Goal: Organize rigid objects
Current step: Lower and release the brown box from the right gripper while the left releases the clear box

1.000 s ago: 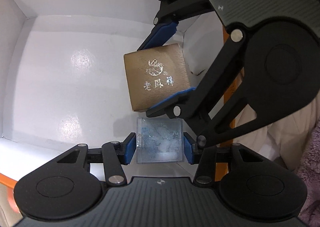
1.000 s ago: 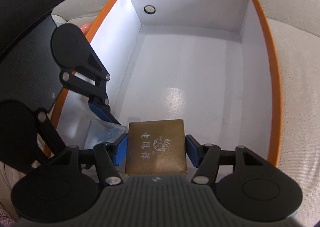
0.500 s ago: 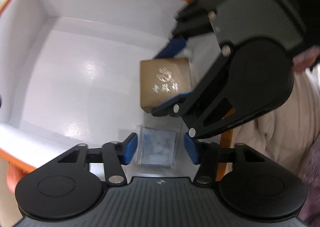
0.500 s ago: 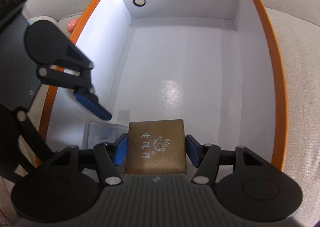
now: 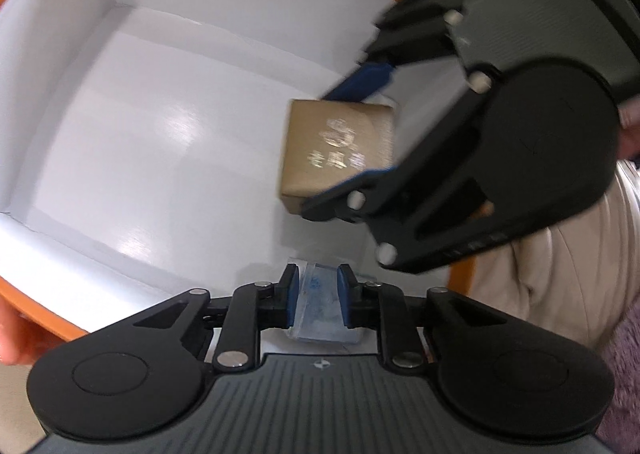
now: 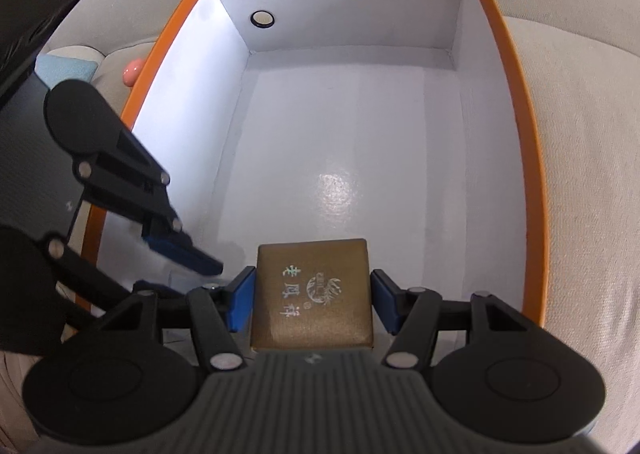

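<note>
While both tongs hang inside the orange box (image 6: 532,158), each has a small item between its pads. The right tongs (image 6: 312,300) are closed on a gold case (image 6: 314,296) with printed characters on its lid, pads pressing its two sides, holding it level above the white floor near the box's near end. From the left wrist view the same case (image 5: 340,150) shows clamped in the blue pads, off the floor as far as the blur lets me judge.

The left tongs (image 5: 318,296) are narrowed almost fully onto a thin clear packet (image 5: 320,310) with blue specks, gripped by its edges, close to the near corner of the box; whether it touches the floor I cannot tell.

I judge the step in hand to be placing both items in the box. Next the gold case needs lowering flat onto the floor beside the packet, then both tongs must open and lift straight out without dragging either item.
</note>
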Available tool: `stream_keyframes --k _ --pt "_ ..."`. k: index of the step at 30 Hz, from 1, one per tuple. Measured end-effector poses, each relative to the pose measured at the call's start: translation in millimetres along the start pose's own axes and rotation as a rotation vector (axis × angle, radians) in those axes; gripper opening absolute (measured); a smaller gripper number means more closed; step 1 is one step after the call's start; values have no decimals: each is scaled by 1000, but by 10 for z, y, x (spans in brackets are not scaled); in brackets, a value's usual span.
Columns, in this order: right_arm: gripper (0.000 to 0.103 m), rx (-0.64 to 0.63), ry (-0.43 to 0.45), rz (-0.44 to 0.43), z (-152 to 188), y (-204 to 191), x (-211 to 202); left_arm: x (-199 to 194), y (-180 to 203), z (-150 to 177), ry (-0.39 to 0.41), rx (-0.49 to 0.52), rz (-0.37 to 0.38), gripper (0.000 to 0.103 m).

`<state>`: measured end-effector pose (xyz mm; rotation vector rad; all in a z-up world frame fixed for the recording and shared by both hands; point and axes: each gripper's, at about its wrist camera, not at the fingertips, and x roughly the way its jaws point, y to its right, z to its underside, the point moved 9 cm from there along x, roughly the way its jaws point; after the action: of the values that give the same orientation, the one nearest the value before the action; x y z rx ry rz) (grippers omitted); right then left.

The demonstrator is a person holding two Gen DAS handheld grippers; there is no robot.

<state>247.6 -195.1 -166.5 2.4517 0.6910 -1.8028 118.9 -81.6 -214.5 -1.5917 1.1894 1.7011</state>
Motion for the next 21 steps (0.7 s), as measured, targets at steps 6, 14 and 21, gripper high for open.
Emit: stream_keyframes --k 6,14,21 --pt "62 48 -48 -87 49 -133 118 9 98 269 9 18 -35 22" --pt "62 130 -88 -91 122 -68 199 -344 279 693 172 -32 -101 38" --pt "61 127 -111 -101 161 -190 274 -715 392 1291 329 -194 -175 38"
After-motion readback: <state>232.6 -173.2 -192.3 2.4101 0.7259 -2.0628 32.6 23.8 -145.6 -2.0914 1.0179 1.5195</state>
